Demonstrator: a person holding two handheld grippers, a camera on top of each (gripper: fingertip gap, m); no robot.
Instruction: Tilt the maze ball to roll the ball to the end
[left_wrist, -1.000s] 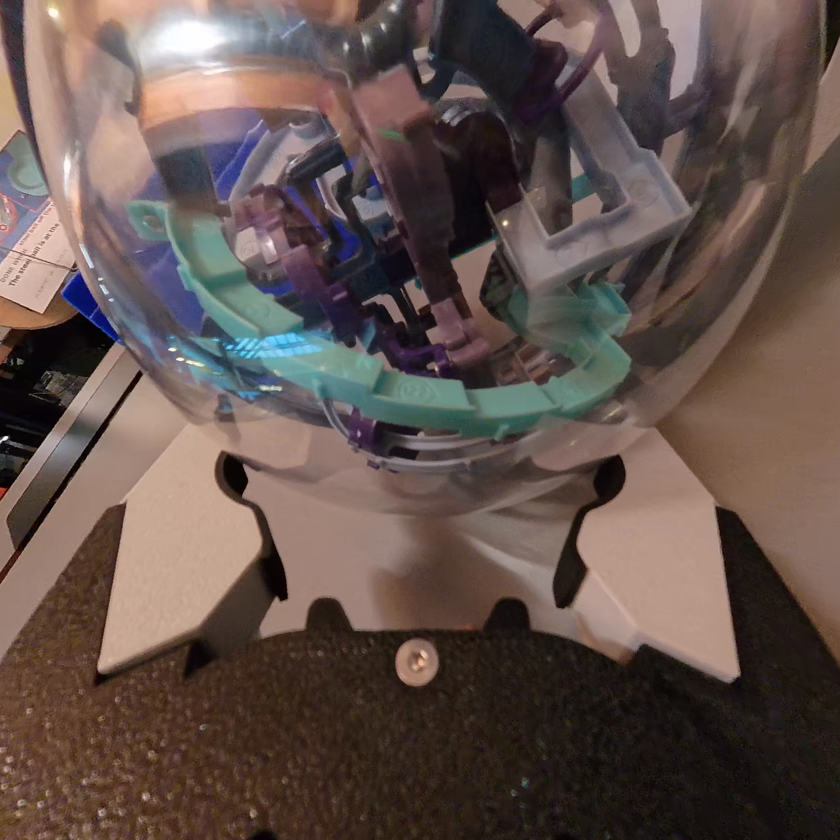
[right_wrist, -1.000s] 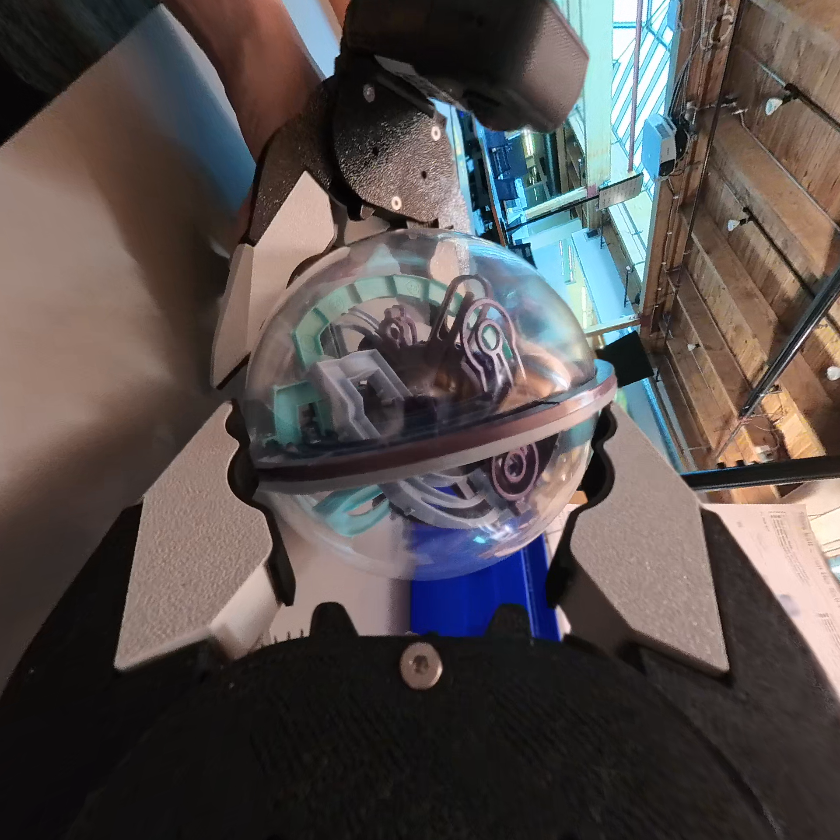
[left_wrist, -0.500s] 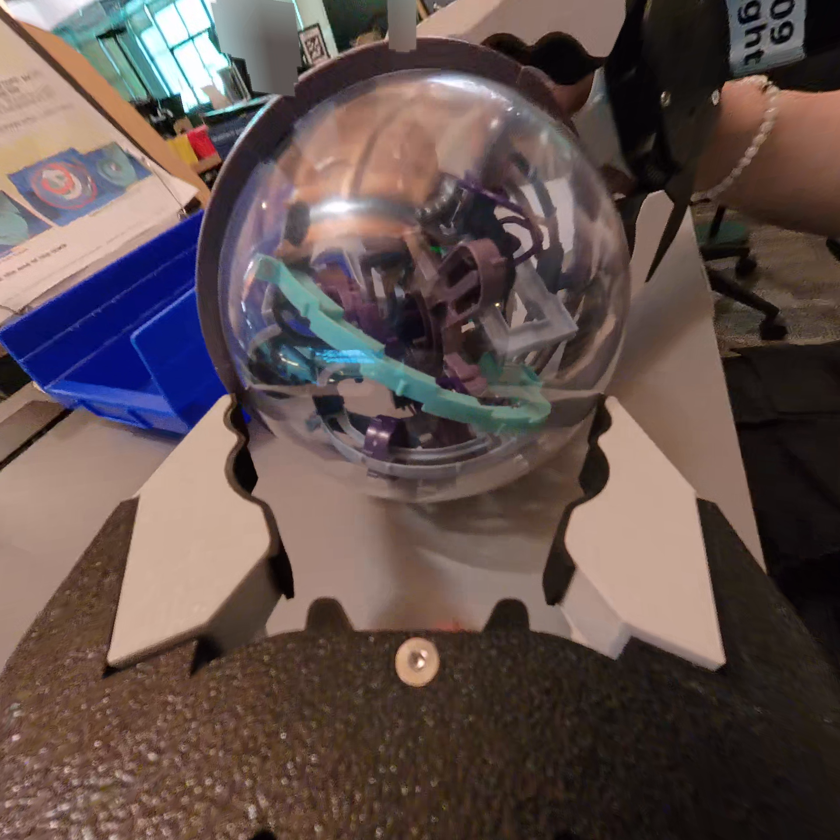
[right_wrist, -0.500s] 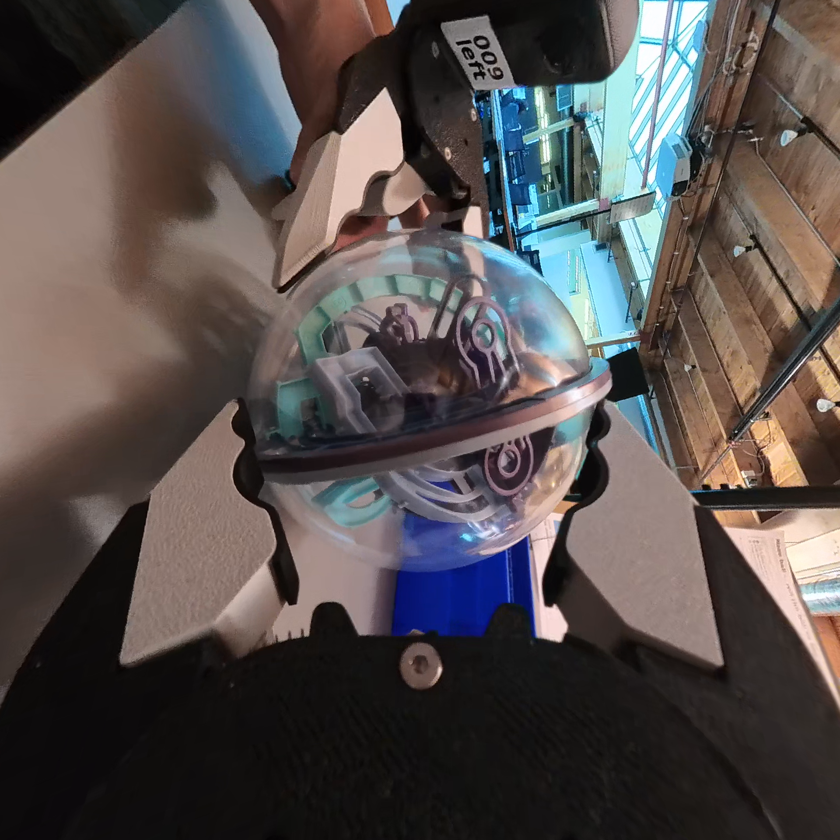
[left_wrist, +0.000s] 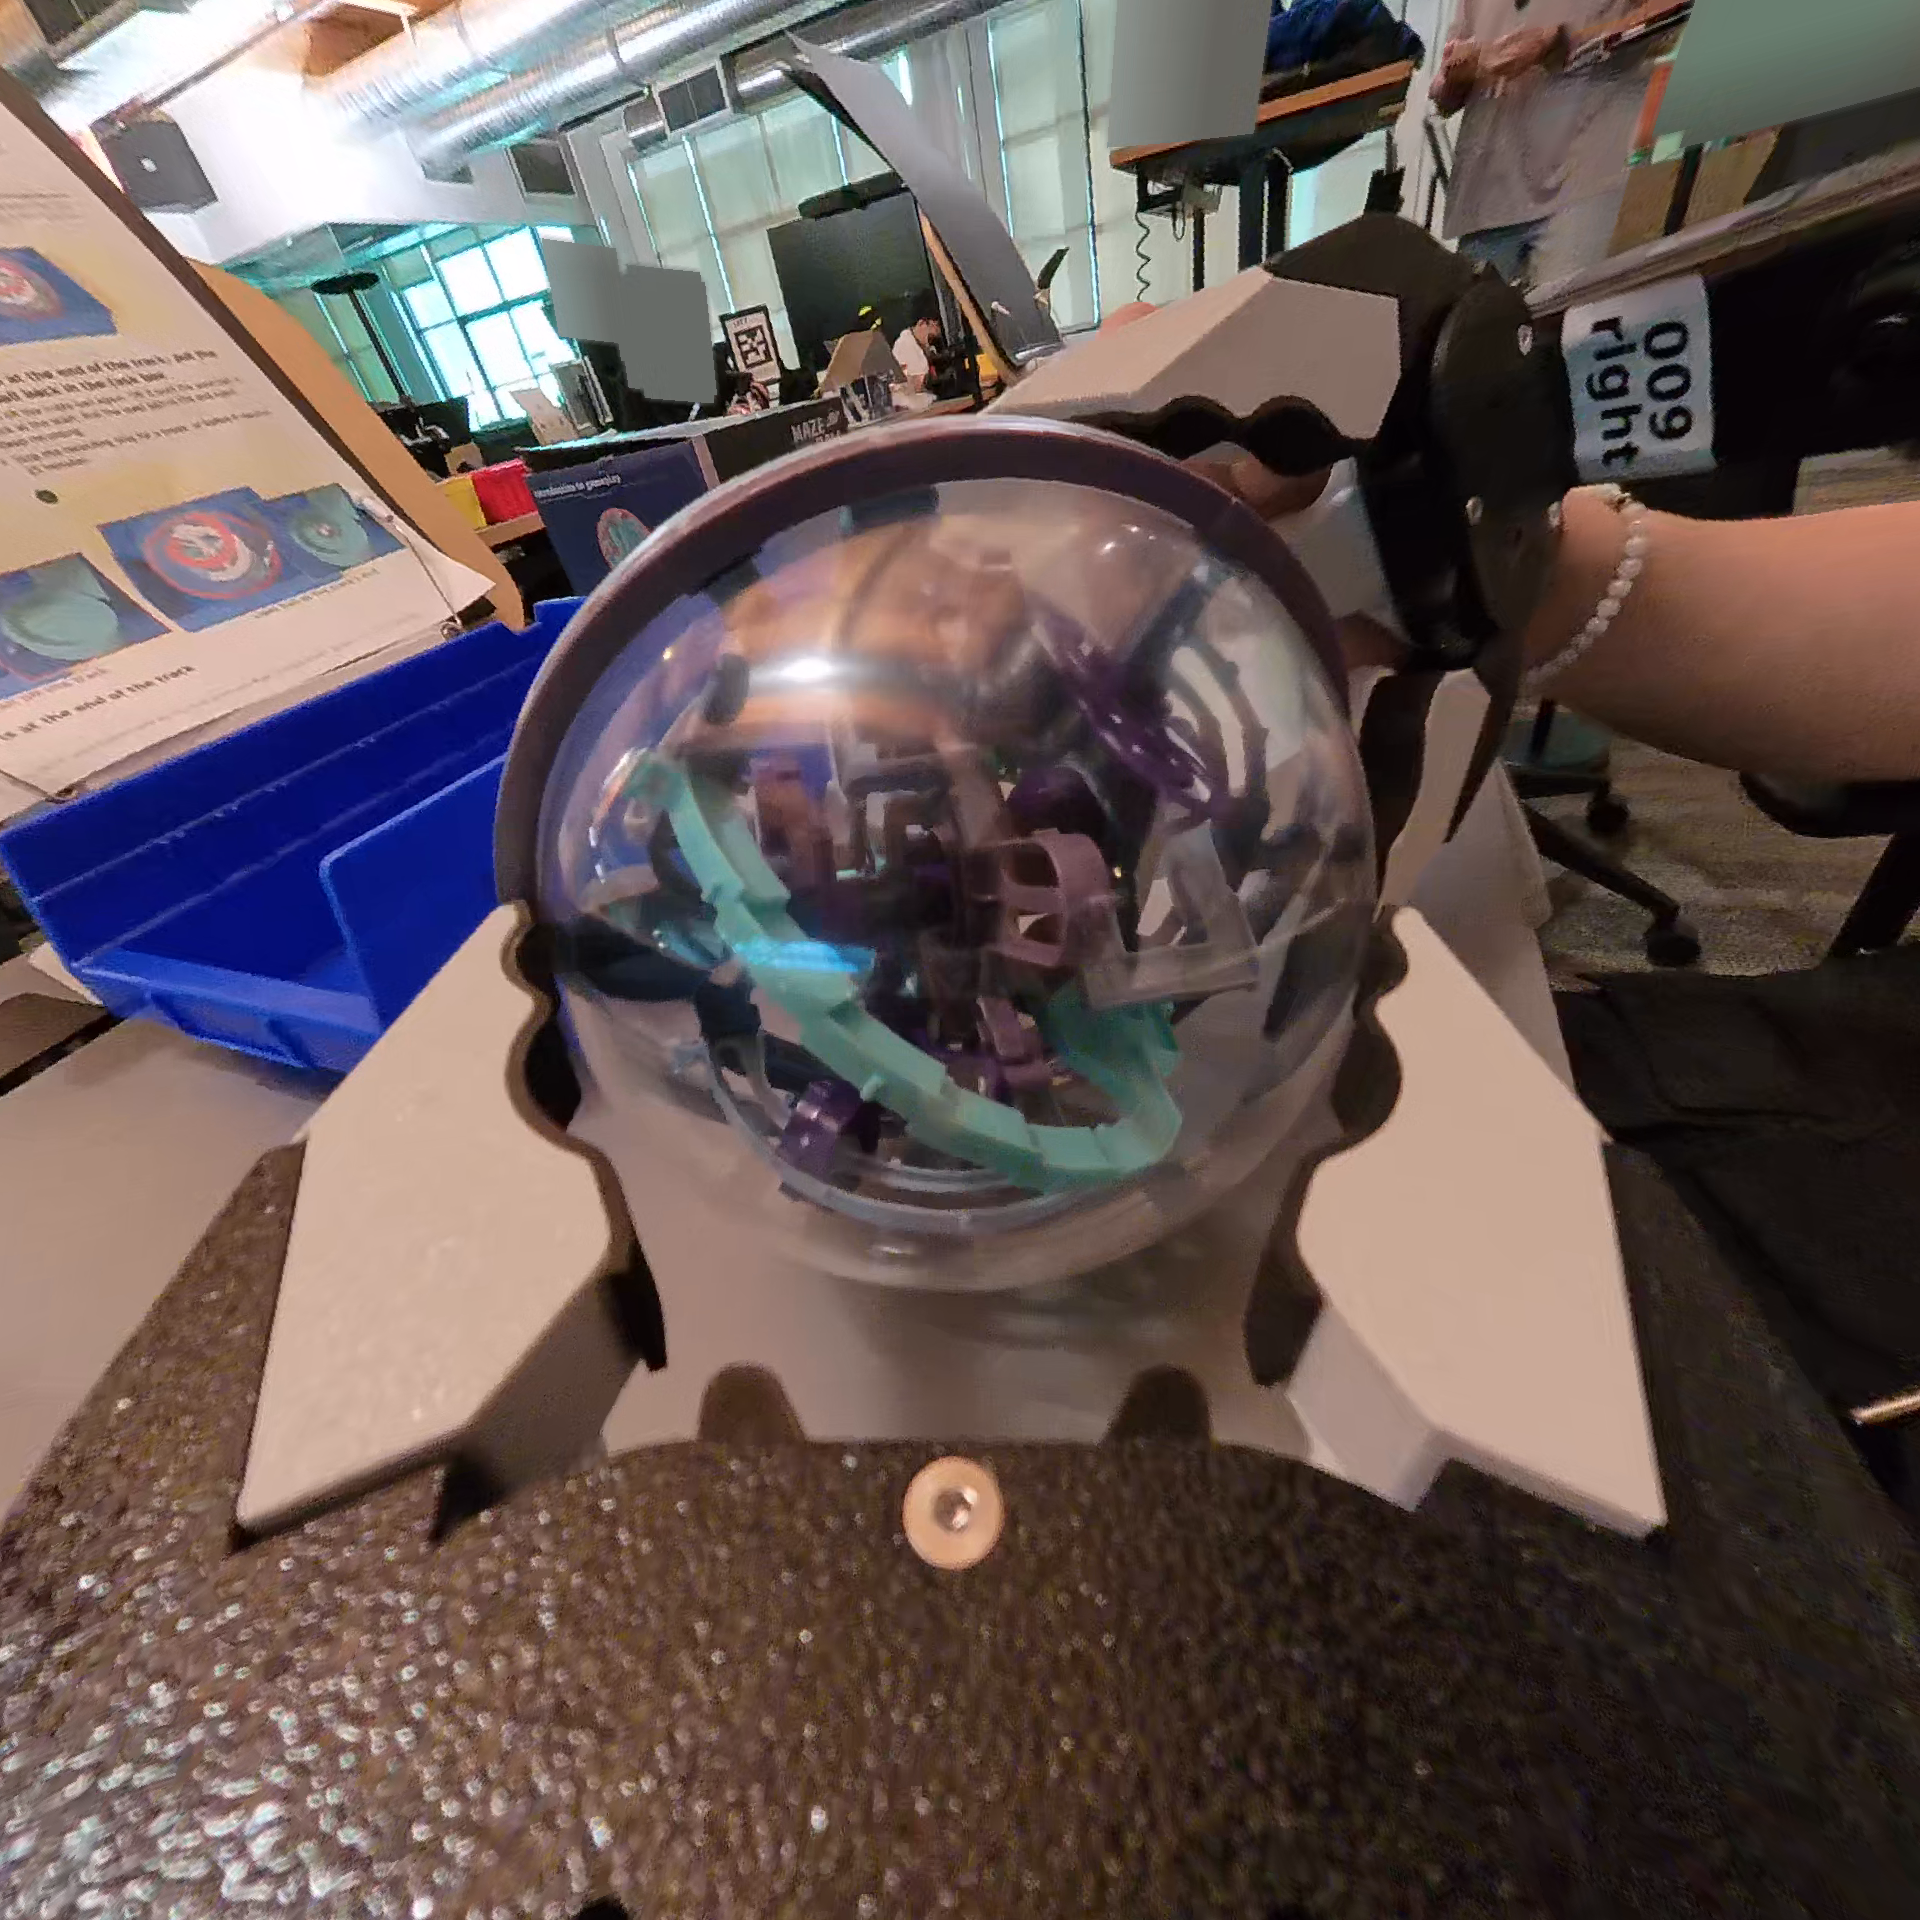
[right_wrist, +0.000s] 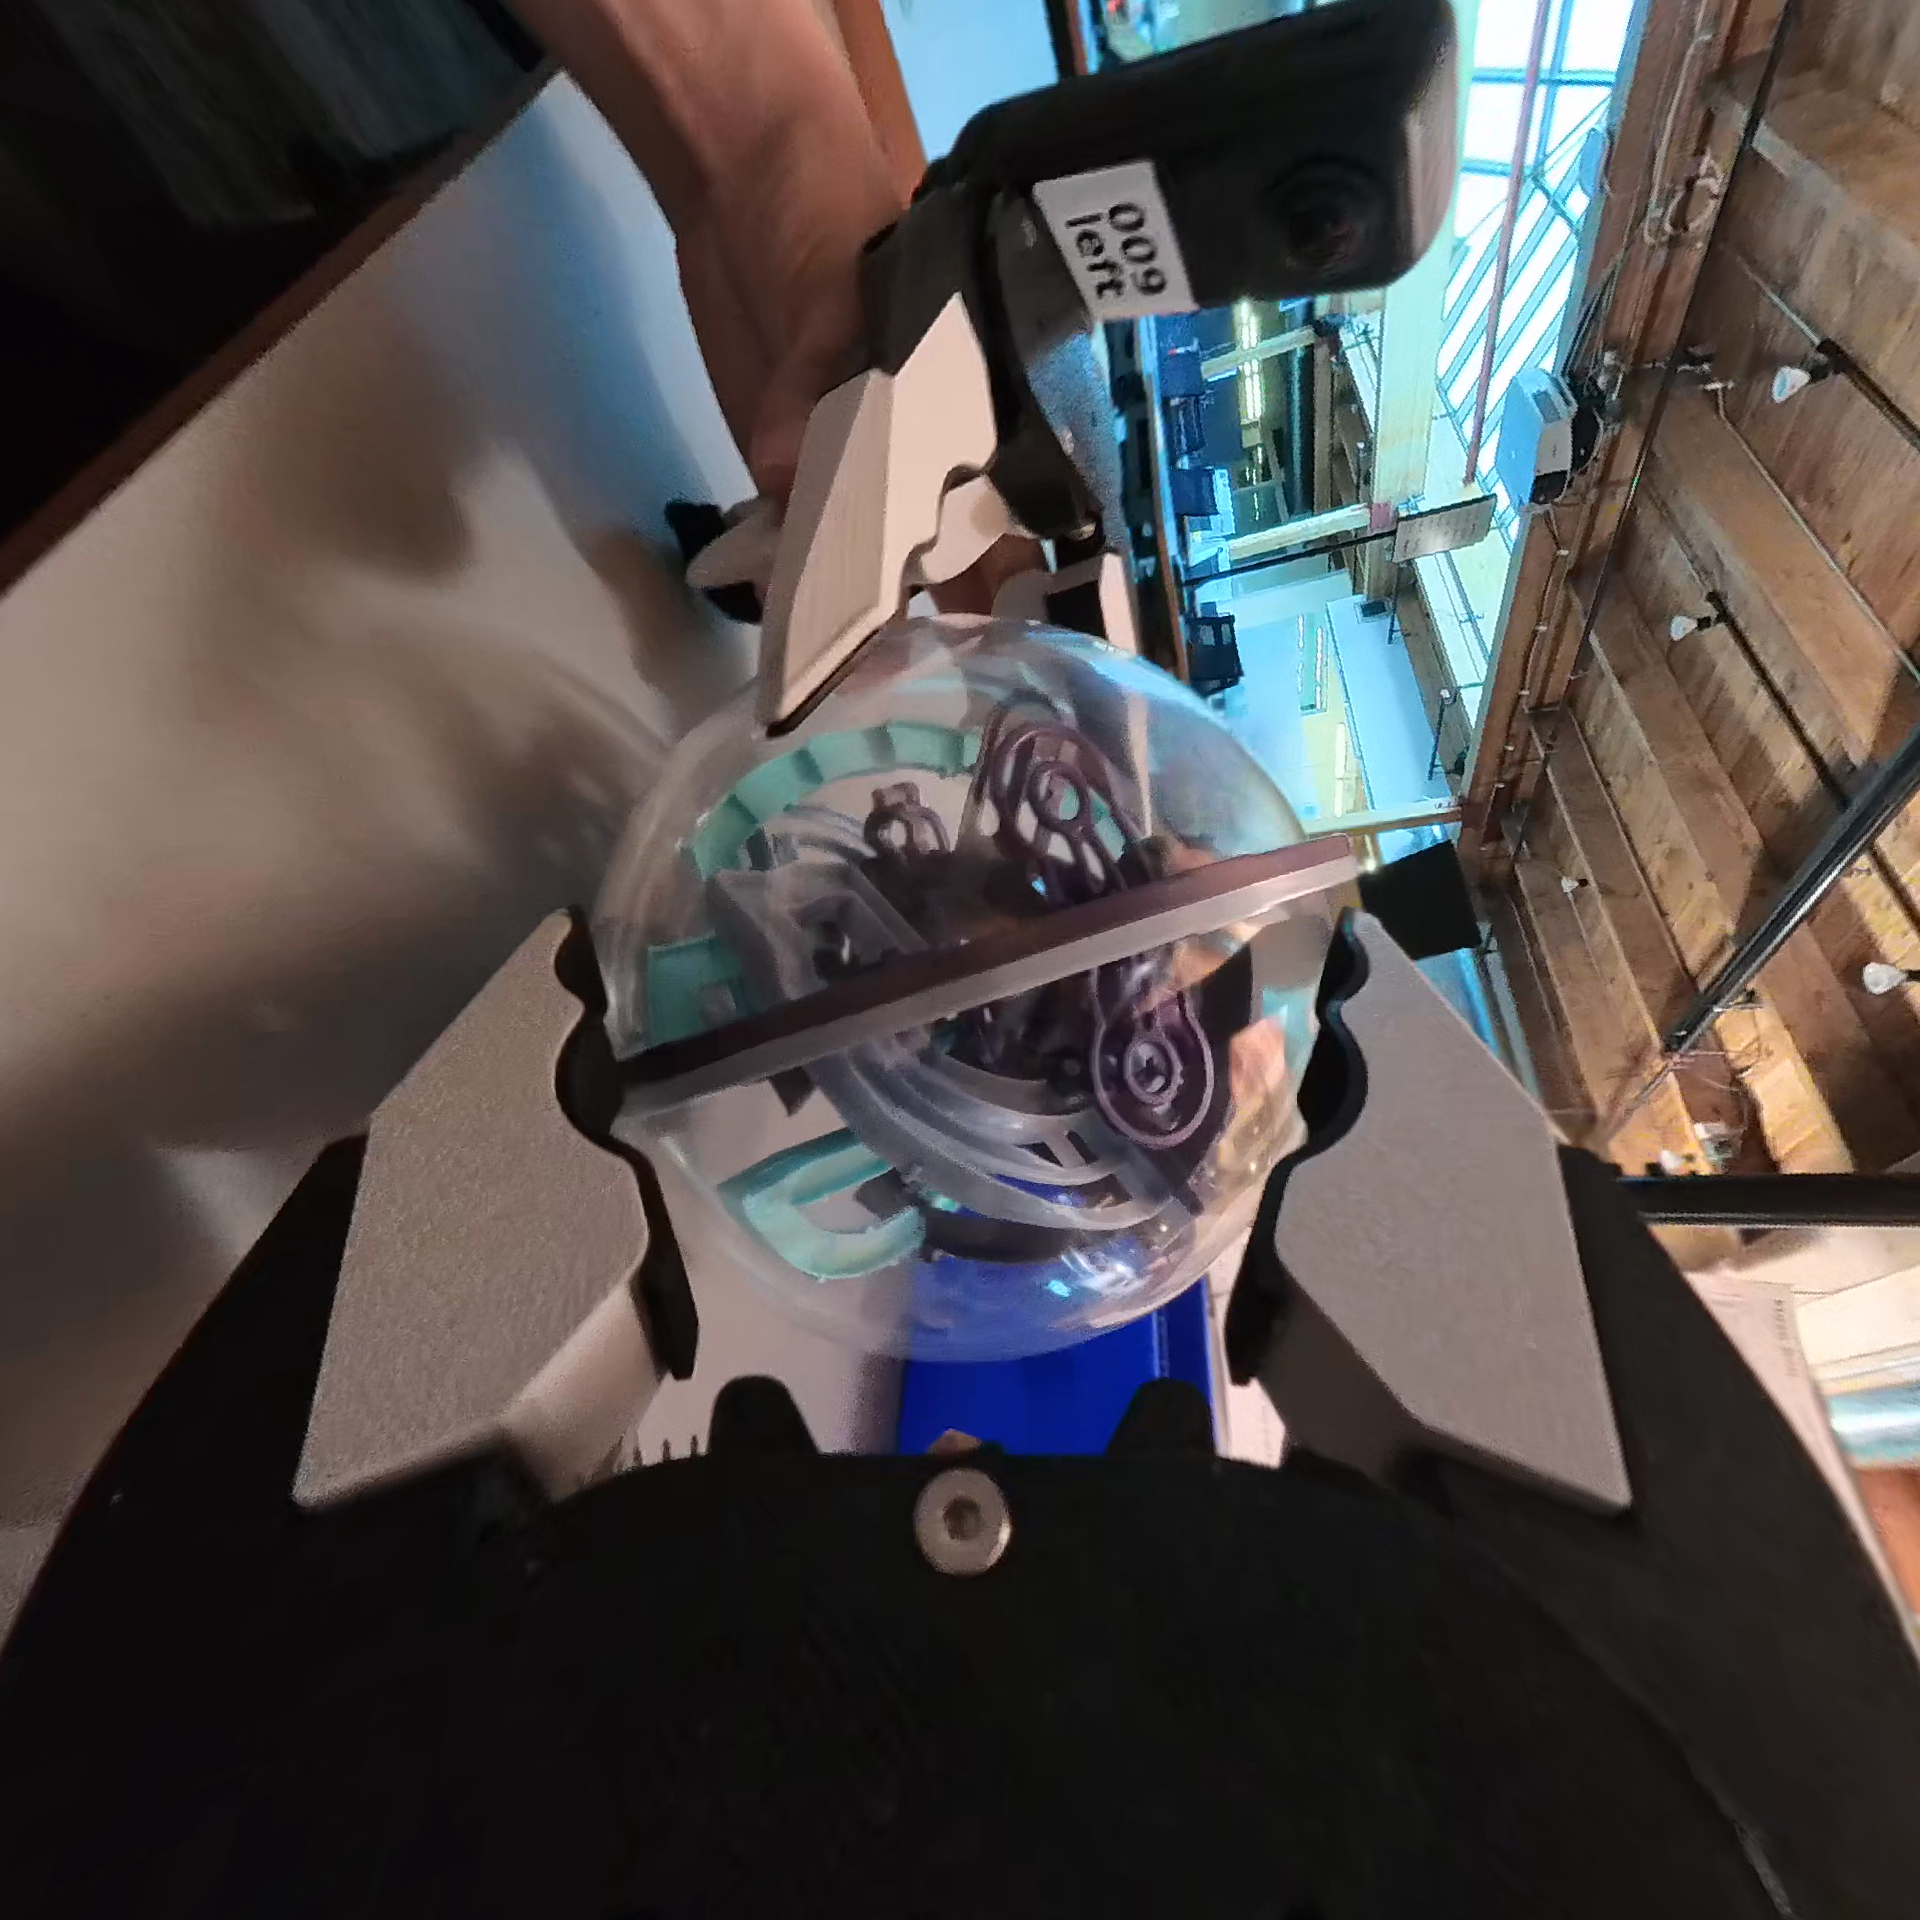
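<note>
Both pairs of jaws clamp the clear maze ball (left_wrist: 940, 862), lifted clear of the desk (left_wrist: 125, 1132). The left gripper (left_wrist: 956, 987) presses its dark pads against the sphere's sides, the purple seam ring arching overhead; the right gripper (right_wrist: 961, 1029) squeezes it with the ring slanting across between its fingers. The small rolling ball is lost among the blurred teal and purple tracks. Reflections hide much of the interior. Behind sit a blue bin (left_wrist: 260, 894) and a propped instruction sheet (left_wrist: 156, 499)
</note>
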